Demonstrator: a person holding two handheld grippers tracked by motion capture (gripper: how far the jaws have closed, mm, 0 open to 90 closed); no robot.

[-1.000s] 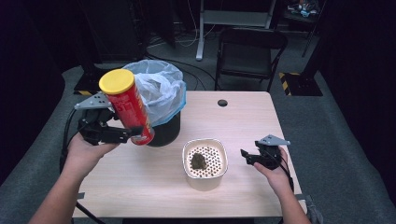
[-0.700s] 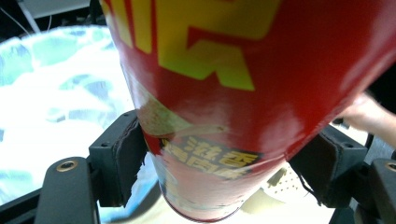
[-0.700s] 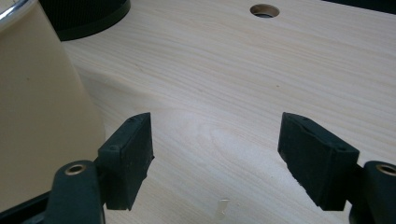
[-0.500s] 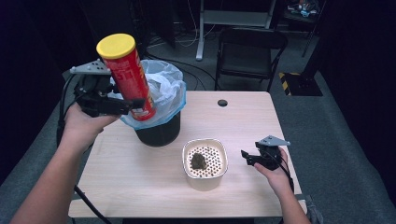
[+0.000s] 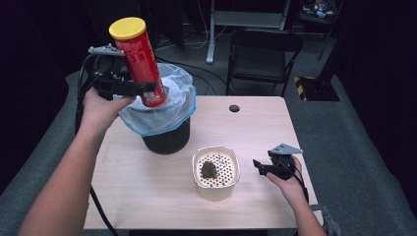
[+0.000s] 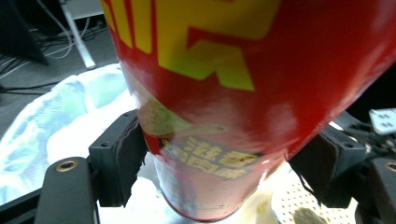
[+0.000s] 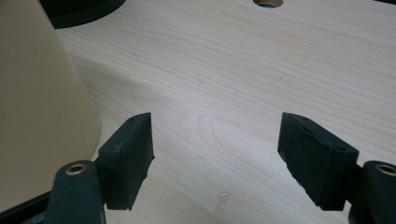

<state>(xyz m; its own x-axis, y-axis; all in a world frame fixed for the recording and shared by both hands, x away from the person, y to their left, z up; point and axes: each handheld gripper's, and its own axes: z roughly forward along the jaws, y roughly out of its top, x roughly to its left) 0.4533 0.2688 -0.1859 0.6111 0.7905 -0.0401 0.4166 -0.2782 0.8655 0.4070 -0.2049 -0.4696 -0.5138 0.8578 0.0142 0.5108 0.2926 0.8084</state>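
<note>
Left gripper (image 5: 147, 89) raised, jaws clamped — right gripper (image 5: 259, 167) low, jaws apart

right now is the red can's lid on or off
On: the yellow lid caps the red can, which the left gripper holds slightly tilted over the lined bin.

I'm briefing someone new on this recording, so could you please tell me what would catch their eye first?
The tall red cardboard snack tube with a yellow lid, clamped in the left hand-held gripper, is raised over the black bin lined with a pale blue plastic bag. Nearer, a cream perforated tub sits on the light wooden table, beside the open right hand-held gripper.
</note>
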